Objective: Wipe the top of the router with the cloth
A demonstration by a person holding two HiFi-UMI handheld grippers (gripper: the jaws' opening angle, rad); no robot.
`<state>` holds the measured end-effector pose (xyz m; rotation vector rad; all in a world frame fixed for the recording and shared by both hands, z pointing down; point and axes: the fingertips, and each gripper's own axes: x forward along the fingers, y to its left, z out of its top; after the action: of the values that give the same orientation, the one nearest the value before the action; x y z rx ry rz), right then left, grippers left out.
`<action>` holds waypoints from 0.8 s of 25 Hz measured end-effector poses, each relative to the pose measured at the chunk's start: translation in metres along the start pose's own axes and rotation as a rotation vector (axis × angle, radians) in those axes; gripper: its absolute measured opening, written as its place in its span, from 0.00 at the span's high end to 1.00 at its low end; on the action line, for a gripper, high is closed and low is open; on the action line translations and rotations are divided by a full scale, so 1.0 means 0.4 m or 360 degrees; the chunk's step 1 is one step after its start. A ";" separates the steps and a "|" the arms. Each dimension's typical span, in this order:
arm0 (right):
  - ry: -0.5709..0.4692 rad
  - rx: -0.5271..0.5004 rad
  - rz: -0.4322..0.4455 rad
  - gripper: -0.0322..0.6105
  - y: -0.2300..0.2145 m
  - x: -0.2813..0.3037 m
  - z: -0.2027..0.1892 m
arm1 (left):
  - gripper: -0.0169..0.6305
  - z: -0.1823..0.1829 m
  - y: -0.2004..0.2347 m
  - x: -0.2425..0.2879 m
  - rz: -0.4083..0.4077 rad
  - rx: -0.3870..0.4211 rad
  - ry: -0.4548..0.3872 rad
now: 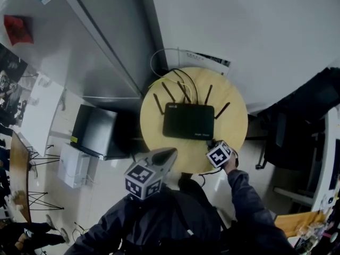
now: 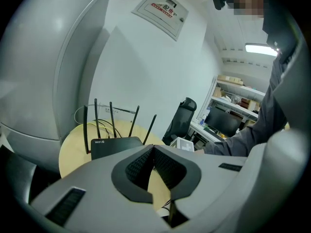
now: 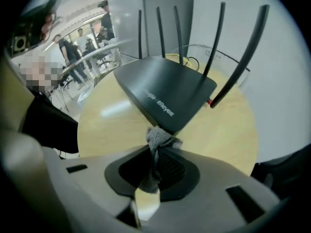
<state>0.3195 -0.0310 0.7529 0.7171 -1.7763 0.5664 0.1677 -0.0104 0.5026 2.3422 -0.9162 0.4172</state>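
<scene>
A black router (image 1: 188,121) with several upright antennas lies flat in the middle of a round wooden table (image 1: 154,118). In the right gripper view the router (image 3: 165,89) fills the centre, its near corner just ahead of the jaws. My right gripper (image 3: 151,152) is shut on a small grey cloth (image 3: 158,138) whose bunched end pokes out toward that corner. In the head view this gripper (image 1: 212,144) sits at the router's front right corner. My left gripper (image 1: 170,154) hovers at the table's near edge, shut with nothing in it; its view shows the router (image 2: 114,144) beyond the jaws.
Yellow and black cables (image 1: 183,84) loop behind the router. A black office chair (image 1: 287,137) stands to the right of the table. Left of it, on the floor, sit a dark flat box (image 1: 95,132) and a white unit (image 1: 73,165). A white curved wall (image 1: 239,31) backs the table.
</scene>
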 end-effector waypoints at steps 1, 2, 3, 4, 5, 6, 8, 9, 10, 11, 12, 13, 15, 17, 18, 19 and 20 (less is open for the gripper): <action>-0.0010 0.0053 -0.0001 0.84 0.011 0.003 0.011 | 0.97 -0.002 0.011 -0.010 -0.0004 0.0002 0.0002; -0.0021 0.0094 -0.0001 0.84 0.023 0.006 0.022 | 0.97 -0.004 0.022 -0.020 -0.0010 0.0004 0.0000; -0.0037 0.0130 -0.0004 0.84 0.035 0.008 0.037 | 0.97 -0.004 0.035 -0.031 -0.0017 0.0005 -0.0005; -0.0057 0.0164 -0.0011 0.84 0.047 0.010 0.054 | 0.97 -0.002 0.048 -0.044 -0.0027 0.0004 -0.0012; -0.0075 0.0203 -0.0019 0.84 0.059 0.013 0.073 | 0.97 0.000 0.061 -0.057 -0.0038 0.0001 -0.0017; -0.0085 0.0248 -0.0027 0.84 0.071 0.017 0.089 | 0.97 0.002 0.075 -0.072 -0.0049 0.0000 -0.0018; -0.0091 0.0333 -0.0045 0.84 0.094 0.028 0.114 | 0.97 0.004 0.108 -0.104 -0.0067 0.0005 -0.0015; -0.0091 0.0362 -0.0054 0.84 0.105 0.036 0.127 | 0.97 0.005 0.126 -0.120 -0.0073 0.0008 -0.0015; -0.0091 0.0379 -0.0060 0.84 0.116 0.044 0.142 | 0.97 0.007 0.145 -0.136 -0.0077 0.0011 -0.0016; -0.0094 0.0388 -0.0062 0.84 0.129 0.051 0.159 | 0.97 0.008 0.163 -0.151 -0.0079 0.0015 -0.0019; -0.0103 0.0394 -0.0059 0.84 0.143 0.059 0.177 | 0.97 0.008 0.181 -0.165 -0.0081 0.0020 -0.0020; -0.0115 0.0400 -0.0053 0.84 0.158 0.067 0.195 | 0.97 0.007 0.198 -0.177 -0.0084 0.0026 -0.0018; -0.0128 0.0411 -0.0037 0.84 0.190 0.083 0.227 | 0.97 0.004 0.223 -0.199 -0.0096 0.0032 -0.0006; -0.0137 0.0408 -0.0022 0.84 0.221 0.096 0.257 | 0.97 0.002 0.246 -0.217 -0.0107 0.0033 0.0002; -0.0142 0.0400 -0.0020 0.84 0.233 0.102 0.272 | 0.97 0.002 0.257 -0.225 -0.0111 0.0033 0.0004; -0.0147 0.0393 -0.0019 0.84 0.244 0.107 0.286 | 0.97 0.001 0.267 -0.231 -0.0115 0.0032 0.0006; -0.0153 0.0388 -0.0014 0.84 0.254 0.112 0.299 | 0.97 0.000 0.275 -0.236 -0.0119 0.0032 0.0009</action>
<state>0.1575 -0.0497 0.7567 0.9325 -1.8096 0.7622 0.0238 -0.0274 0.5024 2.3840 -0.8223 0.4037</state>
